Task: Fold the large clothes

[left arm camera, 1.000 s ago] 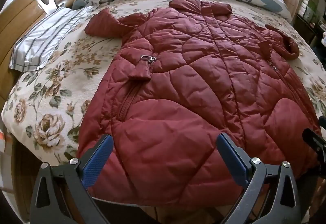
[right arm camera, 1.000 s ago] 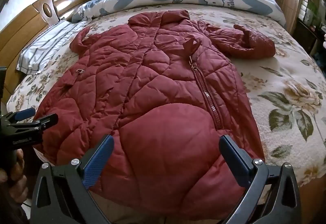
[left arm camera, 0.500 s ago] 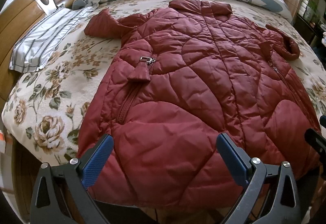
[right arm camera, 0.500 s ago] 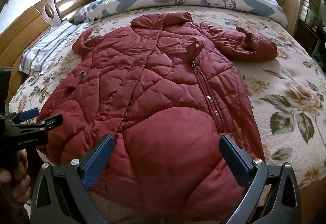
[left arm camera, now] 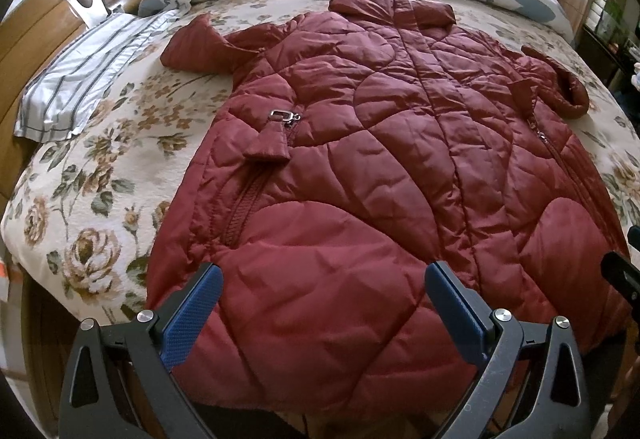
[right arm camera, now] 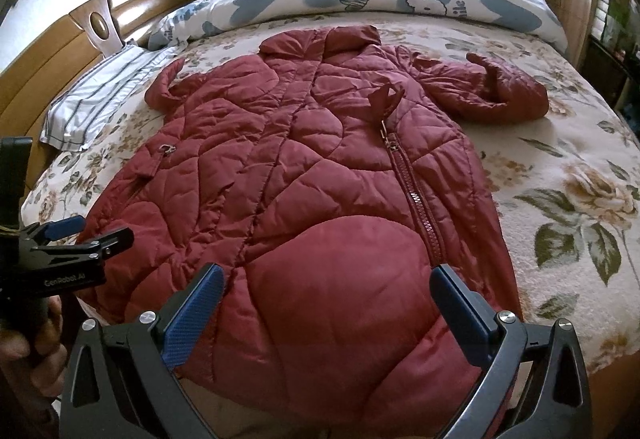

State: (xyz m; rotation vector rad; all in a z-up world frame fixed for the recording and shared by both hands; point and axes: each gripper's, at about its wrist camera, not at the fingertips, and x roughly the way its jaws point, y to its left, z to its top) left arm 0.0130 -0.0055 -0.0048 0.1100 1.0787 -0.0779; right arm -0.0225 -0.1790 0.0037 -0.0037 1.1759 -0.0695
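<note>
Quilted puffy red coat [left arm camera: 380, 167] on floral bedspread [left arm camera: 100, 175].

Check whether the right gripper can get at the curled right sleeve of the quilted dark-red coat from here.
Probably yes: the right gripper is open, and the curled sleeve lies exposed on the floral bedspread, nothing covering it. It would need a long forward reach.

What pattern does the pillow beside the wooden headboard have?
The pillow is white with thin dark stripes, clearest in the left wrist view.
</note>
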